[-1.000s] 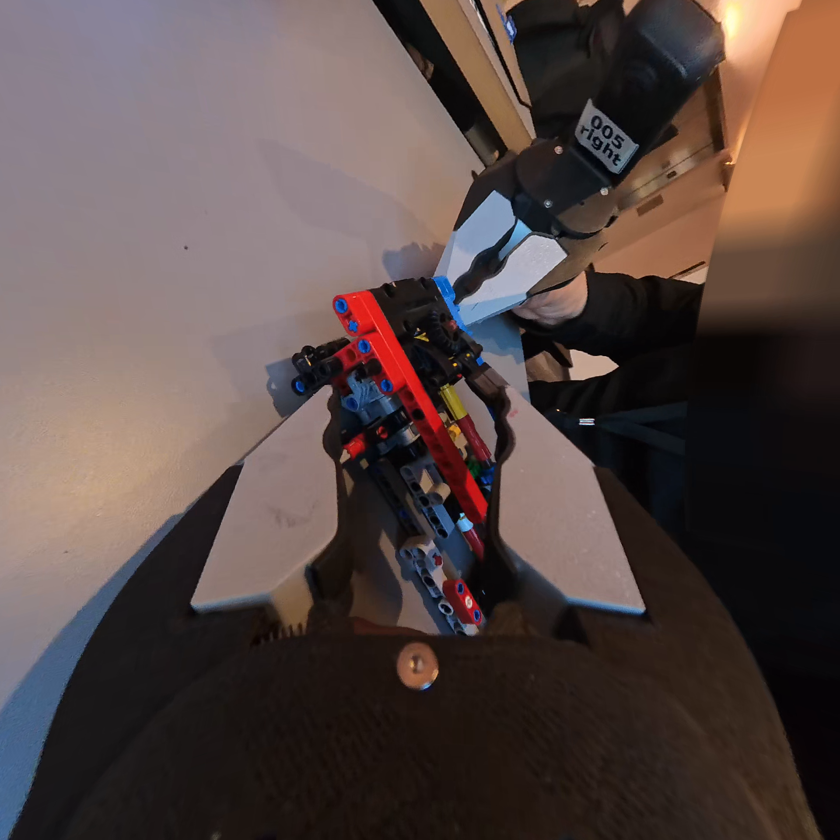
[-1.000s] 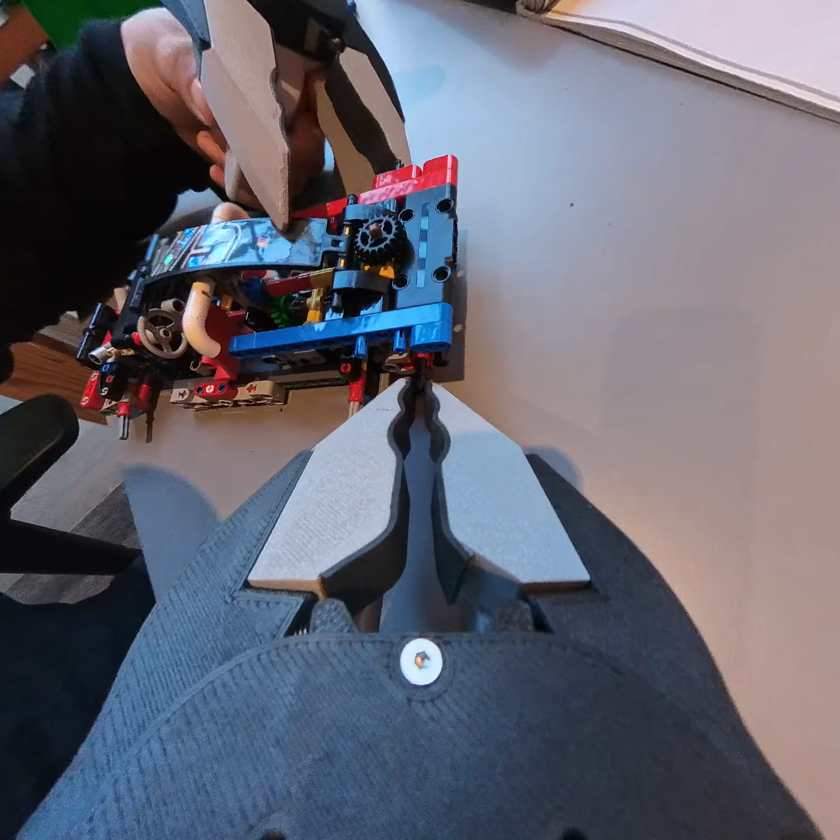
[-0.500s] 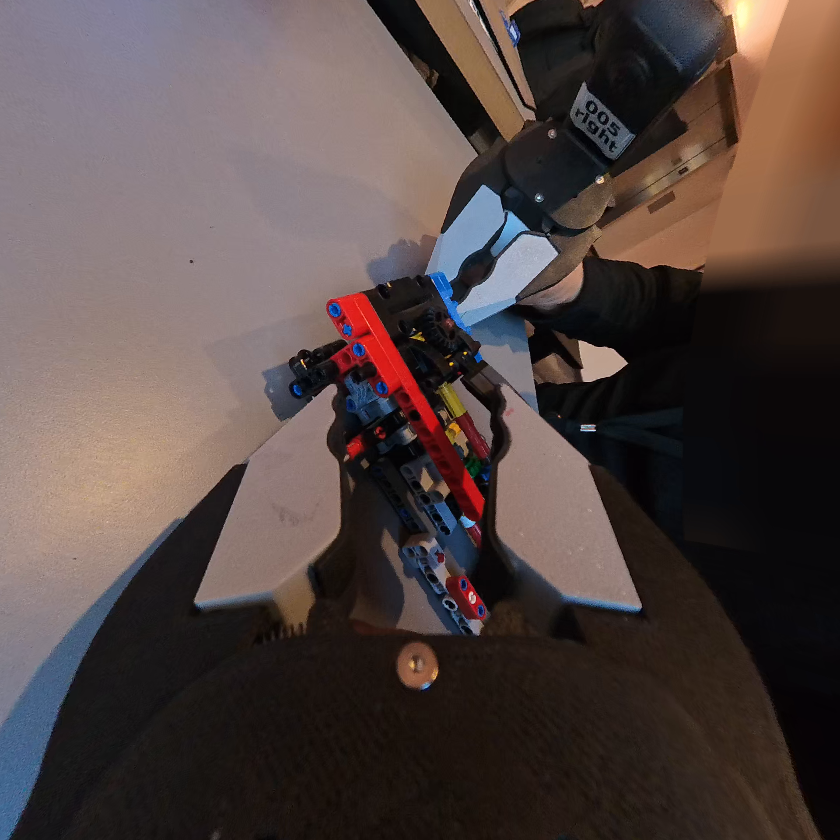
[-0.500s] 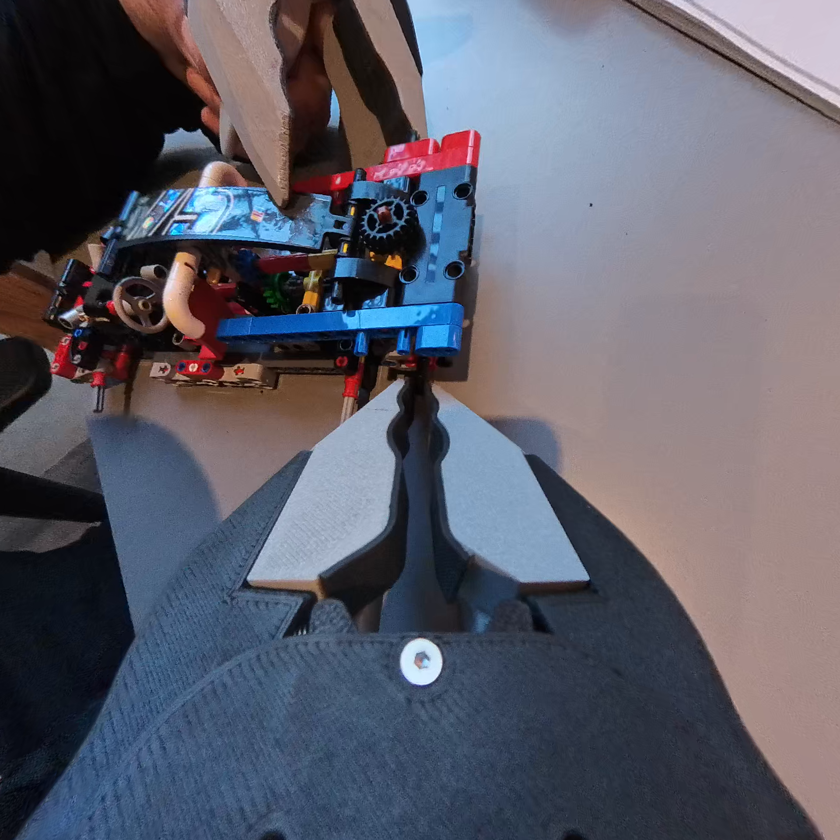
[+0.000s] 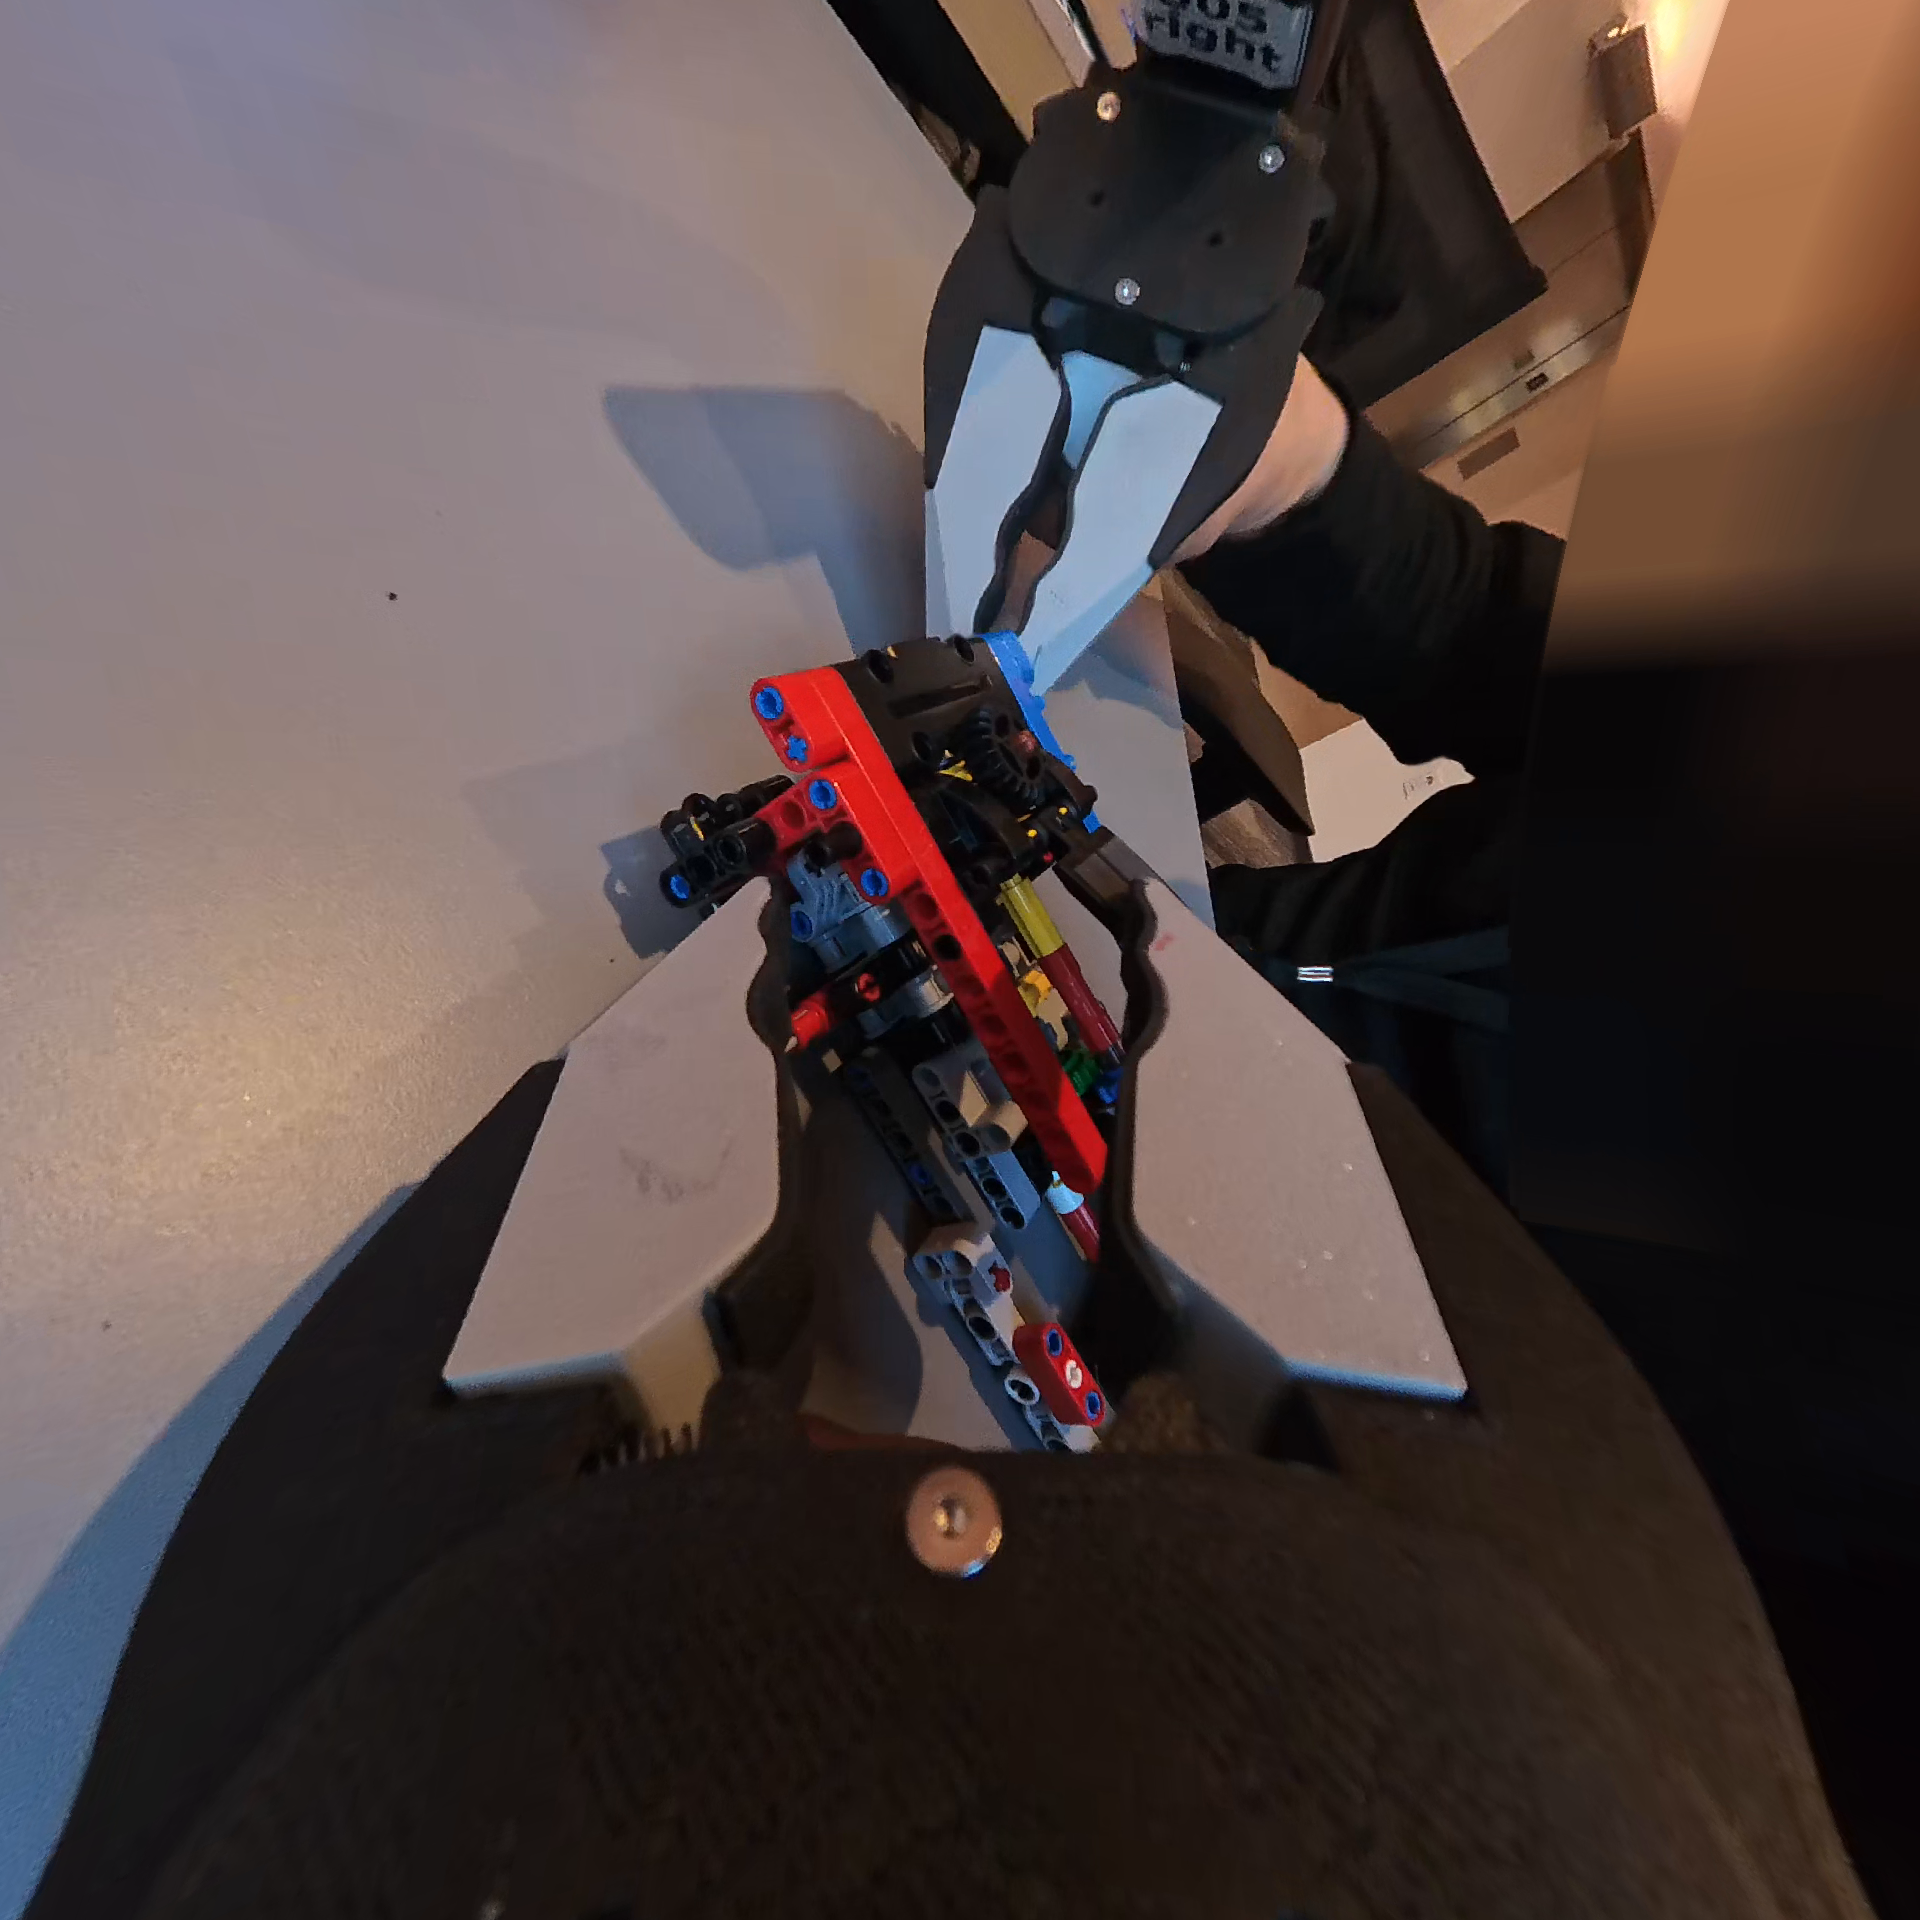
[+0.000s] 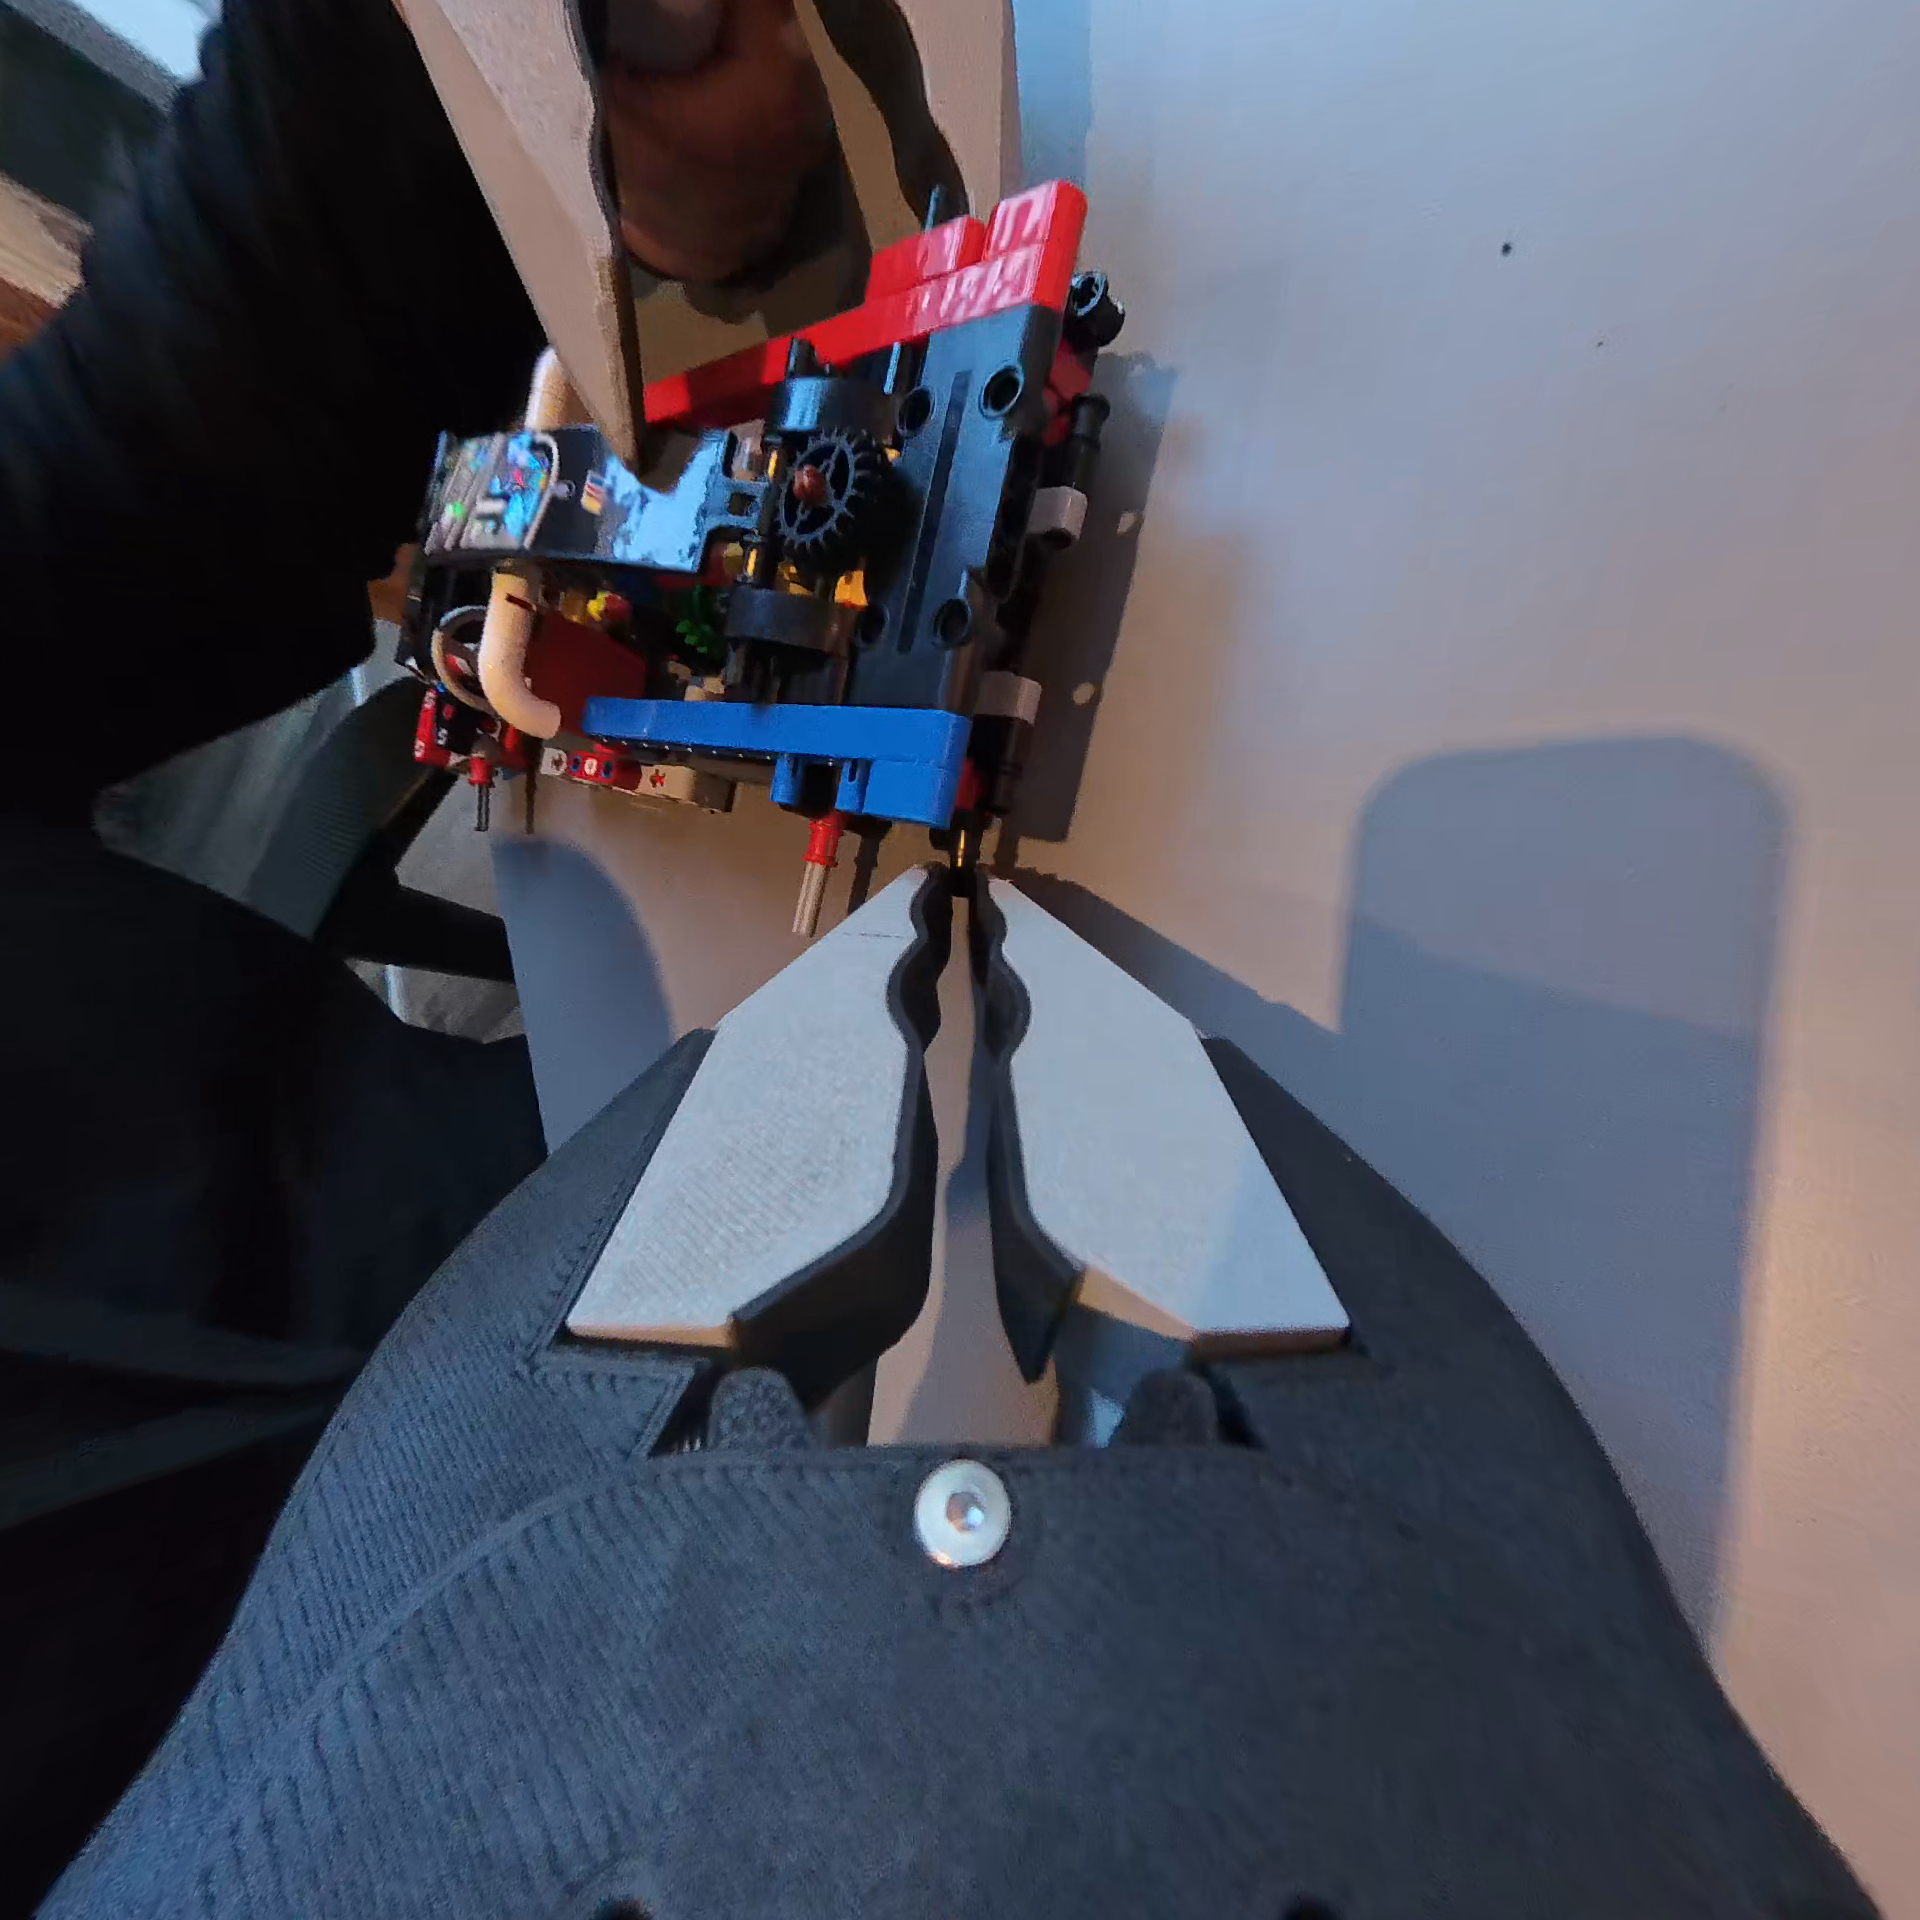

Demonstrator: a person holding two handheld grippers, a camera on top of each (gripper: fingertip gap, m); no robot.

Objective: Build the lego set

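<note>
Lego model (image 5: pixel 940 935) of studded red, blue and black plastic beams is clamped by the left gripper (image 5: pixel 951 914), its near end hidden; a thin black pin (image 6: pixel 966 847) is pinched by the right gripper (image 6: pixel 961 883).

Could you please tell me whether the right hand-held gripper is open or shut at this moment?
Shut: the right hand-held gripper has its fingertips pinched on a thin black pin sticking out beneath the lego model's blue beam.
</note>
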